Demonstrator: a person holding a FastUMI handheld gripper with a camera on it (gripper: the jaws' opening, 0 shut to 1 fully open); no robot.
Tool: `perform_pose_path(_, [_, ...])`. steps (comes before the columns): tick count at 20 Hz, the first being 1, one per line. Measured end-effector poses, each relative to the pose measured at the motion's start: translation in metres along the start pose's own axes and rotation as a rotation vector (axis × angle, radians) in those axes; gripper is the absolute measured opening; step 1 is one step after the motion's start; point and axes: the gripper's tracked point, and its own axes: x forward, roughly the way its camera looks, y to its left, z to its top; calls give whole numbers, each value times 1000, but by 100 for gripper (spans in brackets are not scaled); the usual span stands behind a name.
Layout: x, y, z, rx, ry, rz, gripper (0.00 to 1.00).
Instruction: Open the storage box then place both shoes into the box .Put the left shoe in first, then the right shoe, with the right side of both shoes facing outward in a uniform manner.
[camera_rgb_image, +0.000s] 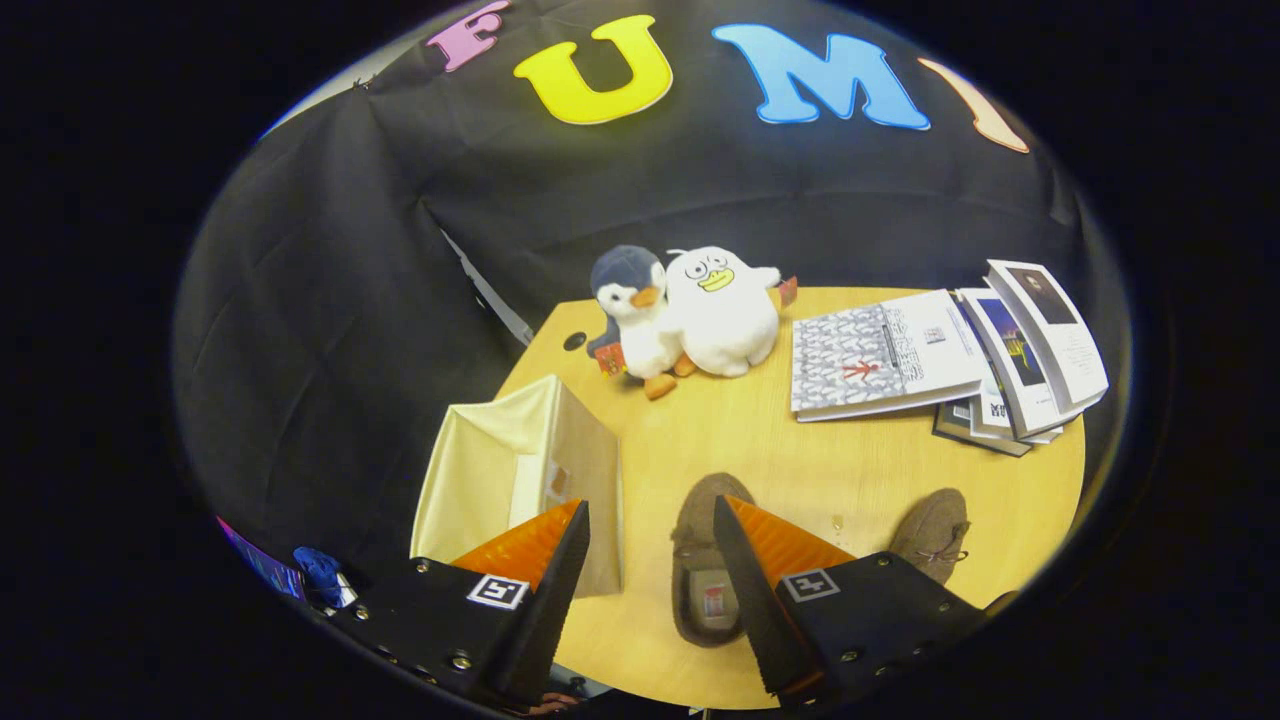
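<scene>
We see the cream storage box (520, 470) on the table (780, 440), partly behind the left finger. One brown shoe (700, 560) lies between the fingers, the other shoe (935, 545) beyond the right finger. Our claw (650, 525) is spread, holding nothing. The box's lid seems shut. Two stuffed toys (690, 315) and magazines (940, 350) lie farther back.

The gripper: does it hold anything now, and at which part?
Nothing is held. The gripper is open above the table, one shoe just below its fingers.
</scene>
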Motion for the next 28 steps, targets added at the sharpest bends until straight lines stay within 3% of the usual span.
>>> perform_pose_path(15, [64, -70, -105, -18, 297, -100, 77])
perform_pose_path(22, [102, -85, -124, -46, 397, -127, 74])
perform_pose_path(24, [112, -93, -127, -29, 410, -152, 60])
perform_pose_path(25, [116, -85, -129, 10, 426, -111, 43])
perform_pose_path(26, [119, -83, -129, 41, 432, -105, 35])
perform_pose_path(27, [120, -82, -129, 46, 447, -98, 9])
perform_pose_path(28, [119, -84, -123, 63, 439, -100, 9])
